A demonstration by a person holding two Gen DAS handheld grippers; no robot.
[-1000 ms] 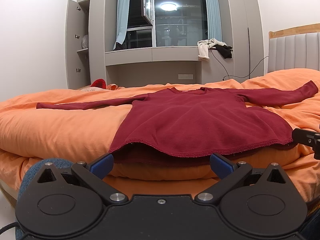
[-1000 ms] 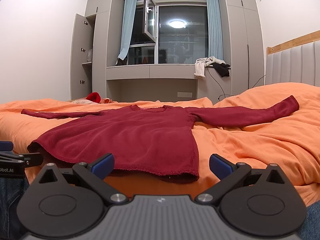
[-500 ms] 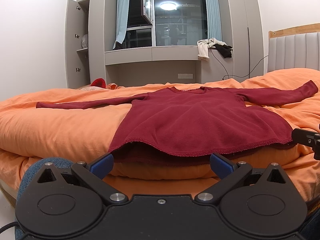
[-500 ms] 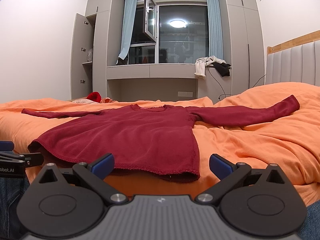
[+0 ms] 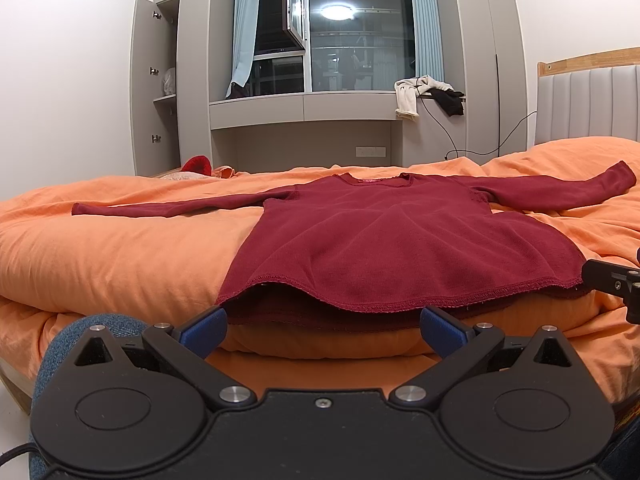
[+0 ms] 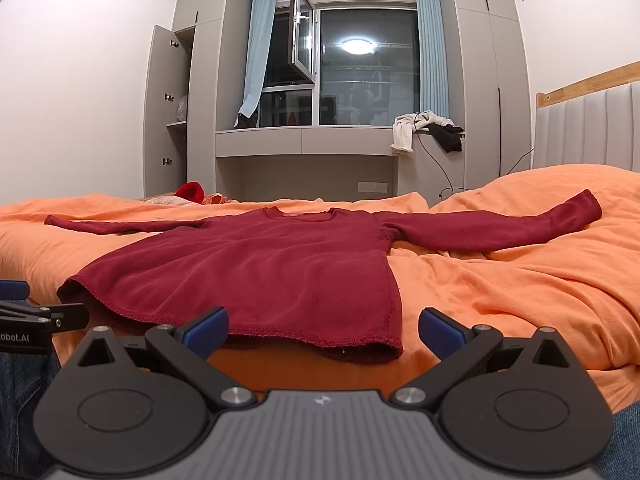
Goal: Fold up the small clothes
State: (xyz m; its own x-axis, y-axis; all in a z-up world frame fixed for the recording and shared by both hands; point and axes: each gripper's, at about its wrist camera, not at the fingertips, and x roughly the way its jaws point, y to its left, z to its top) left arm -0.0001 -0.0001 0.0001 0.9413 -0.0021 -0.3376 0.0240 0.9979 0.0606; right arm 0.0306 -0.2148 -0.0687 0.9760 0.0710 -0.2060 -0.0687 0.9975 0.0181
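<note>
A dark red long-sleeved shirt (image 5: 384,240) lies flat on the orange bed cover (image 5: 112,256), both sleeves spread out, hem toward me. It also shows in the right wrist view (image 6: 256,276). My left gripper (image 5: 323,330) is open and empty, just short of the hem's left part. My right gripper (image 6: 322,330) is open and empty, just short of the hem's right corner. The right gripper's tip (image 5: 612,282) shows at the right edge of the left wrist view.
The orange cover (image 6: 520,280) bunches in folds at the right. A padded headboard (image 6: 592,128) stands at the right. A red item (image 5: 197,165) lies at the bed's far side. Clothes (image 5: 428,94) hang on the window ledge. A knee in jeans (image 5: 80,328) is at lower left.
</note>
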